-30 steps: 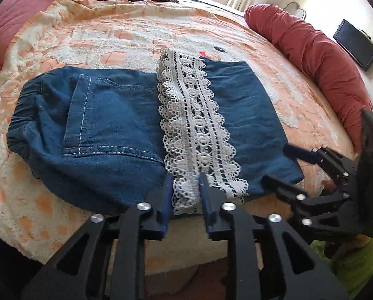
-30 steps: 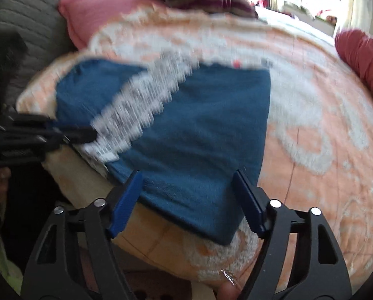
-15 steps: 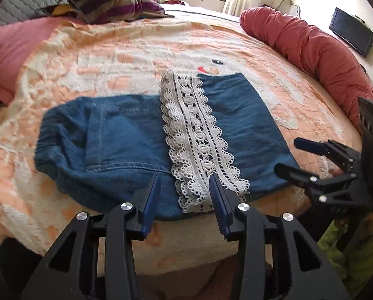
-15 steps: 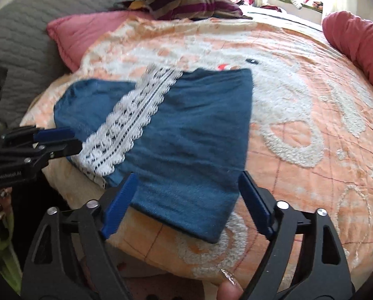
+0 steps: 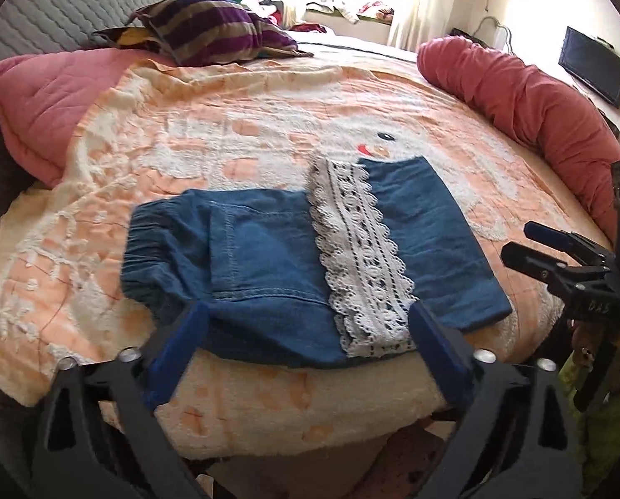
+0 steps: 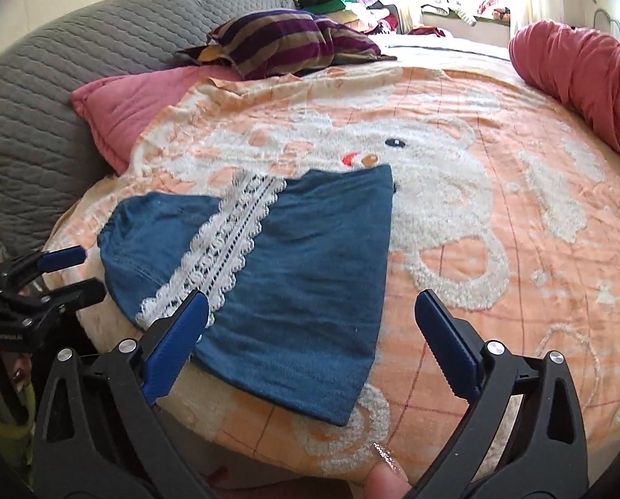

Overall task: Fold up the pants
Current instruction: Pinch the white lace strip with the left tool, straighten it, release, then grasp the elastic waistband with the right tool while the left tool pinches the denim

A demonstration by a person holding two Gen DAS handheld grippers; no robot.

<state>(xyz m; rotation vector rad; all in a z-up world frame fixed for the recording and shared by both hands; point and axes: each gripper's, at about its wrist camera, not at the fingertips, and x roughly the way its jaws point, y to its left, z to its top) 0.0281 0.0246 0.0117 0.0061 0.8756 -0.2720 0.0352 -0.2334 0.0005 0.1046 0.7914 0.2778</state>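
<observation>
Now both claws, left claw and right claw, tilt downward above the folded pants, jaws opening, empty.

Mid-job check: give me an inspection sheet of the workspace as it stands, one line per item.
Surface: bed under an orange and white blanket.
Job's things: denim pants lying folded near the bed's front edge, white lace hem across the top.
Clutter: striped pillow, pink pillow, red bolster; clothes piled by the window.
Grippers: left gripper jaws opening, nothing between the pads; right gripper jaws opening, clear above the pants.
Cables: nothing seen.
Surroundings: grey quilted headboard, wall screen, bright window.
</observation>
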